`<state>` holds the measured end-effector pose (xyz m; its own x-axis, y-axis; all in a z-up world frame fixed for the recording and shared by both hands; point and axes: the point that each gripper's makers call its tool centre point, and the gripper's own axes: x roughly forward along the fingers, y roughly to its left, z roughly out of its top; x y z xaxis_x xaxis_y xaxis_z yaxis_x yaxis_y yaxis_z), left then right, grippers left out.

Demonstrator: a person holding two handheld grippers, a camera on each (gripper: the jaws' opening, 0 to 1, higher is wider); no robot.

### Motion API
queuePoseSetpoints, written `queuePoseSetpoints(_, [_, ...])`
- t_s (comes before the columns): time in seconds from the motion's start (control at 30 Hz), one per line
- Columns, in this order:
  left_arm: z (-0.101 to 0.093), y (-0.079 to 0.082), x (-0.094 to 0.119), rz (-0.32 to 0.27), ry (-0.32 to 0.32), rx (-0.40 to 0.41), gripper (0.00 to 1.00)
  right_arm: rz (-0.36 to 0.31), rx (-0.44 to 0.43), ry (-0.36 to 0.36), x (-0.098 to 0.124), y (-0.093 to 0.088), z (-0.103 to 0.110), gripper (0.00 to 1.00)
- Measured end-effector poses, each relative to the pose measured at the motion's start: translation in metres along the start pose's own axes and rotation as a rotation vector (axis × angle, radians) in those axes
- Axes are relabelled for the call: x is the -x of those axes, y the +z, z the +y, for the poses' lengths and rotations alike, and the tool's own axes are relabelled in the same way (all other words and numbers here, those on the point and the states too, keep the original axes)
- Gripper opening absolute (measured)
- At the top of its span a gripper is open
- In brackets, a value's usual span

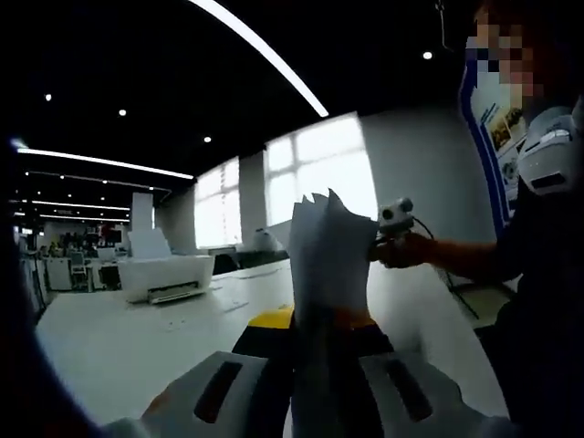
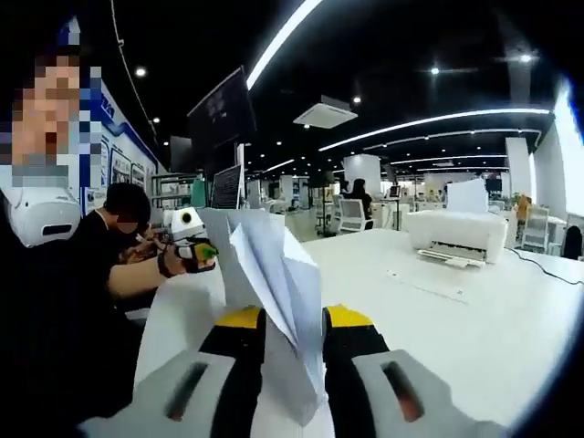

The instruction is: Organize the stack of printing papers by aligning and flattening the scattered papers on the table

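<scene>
The left tool (image 1: 315,365) is seen clamped on the lower edge of the paper stack (image 1: 328,265), with the sheets rising upright between its jaws; the right tool (image 2: 292,365) is likewise closed on the same stack (image 2: 269,274) from the opposite side. In the left gripper view the right tool (image 1: 394,219) is seen at the stack's far edge. The stack is held off the white surface (image 1: 119,347), lifted in the air between both tools, and its top edges are ragged and uneven, so alignment is judged unfinished. Likely failures: loose inner sheets may slip out and fan further if either clamp is eased unevenly, and creasing may be caused where the jaws pinch. A printer (image 2: 456,235) stands well apart on the surface.
</scene>
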<state>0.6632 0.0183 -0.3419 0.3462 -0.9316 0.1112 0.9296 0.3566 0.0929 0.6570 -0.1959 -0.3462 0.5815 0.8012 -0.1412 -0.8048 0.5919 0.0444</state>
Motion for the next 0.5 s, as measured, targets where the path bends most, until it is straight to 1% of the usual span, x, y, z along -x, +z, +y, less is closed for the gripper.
queuePoseSetpoints(0.03, [-0.001, 0.0, -0.001, -0.001, 0.0, -0.001, 0.17, 0.001, 0.0, -0.019, -0.002, 0.0, -0.001, 0.22])
queuePoseSetpoints(0.13, [-0.003, 0.002, -0.003, -0.006, -0.004, 0.004, 0.17, -0.003, -0.01, -0.037, -0.006, 0.002, 0.0, 0.22])
queuePoseSetpoints(0.23, [-0.004, 0.002, -0.004, -0.005, -0.008, 0.002, 0.17, -0.003, -0.013, -0.029, -0.01, 0.003, 0.003, 0.21])
queuePoseSetpoints(0.27, [-0.003, 0.003, -0.004, -0.006, -0.003, -0.001, 0.17, 0.0, 0.007, -0.034, -0.009, 0.004, 0.002, 0.19])
queuePoseSetpoints(0.33, [0.0, 0.006, -0.003, -0.008, 0.005, -0.007, 0.16, 0.007, 0.048, -0.044, -0.007, 0.006, 0.0, 0.1])
queuePoseSetpoints(0.4, [0.001, 0.012, -0.003, -0.021, 0.004, -0.002, 0.16, -0.011, 0.05, -0.032, -0.006, 0.012, 0.001, 0.07])
queuePoseSetpoints(0.5, [0.003, 0.019, -0.006, -0.028, 0.013, -0.024, 0.15, -0.03, 0.071, -0.028, -0.005, 0.021, 0.004, 0.06])
